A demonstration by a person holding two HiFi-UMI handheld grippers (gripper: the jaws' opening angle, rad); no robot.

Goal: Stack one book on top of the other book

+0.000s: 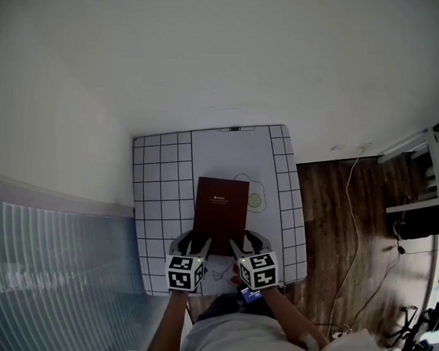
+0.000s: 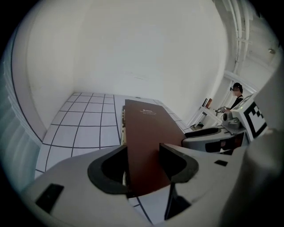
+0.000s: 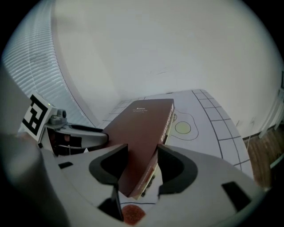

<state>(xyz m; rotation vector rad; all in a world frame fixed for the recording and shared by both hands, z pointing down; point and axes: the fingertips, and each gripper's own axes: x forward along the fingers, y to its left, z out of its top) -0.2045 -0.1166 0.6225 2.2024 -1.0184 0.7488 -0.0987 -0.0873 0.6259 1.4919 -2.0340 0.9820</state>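
Observation:
A dark brown book (image 1: 220, 205) lies lengthwise over the middle of the white gridded mat (image 1: 161, 198), its near end held by both grippers. My left gripper (image 1: 198, 244) is shut on the book's near left corner (image 2: 142, 146). My right gripper (image 1: 241, 244) is shut on the near right corner (image 3: 142, 146), where the printed spine (image 3: 168, 122) and pale pages show. A pale edge (image 2: 122, 127) peeks out under the brown cover in the left gripper view. I cannot tell whether that is the second book. In both gripper views the book fills the gap between the jaws.
The mat carries a drawn fried egg (image 1: 255, 200) right of the book and a red dot (image 3: 131, 213) near me. Wooden floor (image 1: 333, 204) with cables lies right of the table, and ribbed slats (image 1: 51, 252) on the left. A person (image 2: 237, 95) sits far off.

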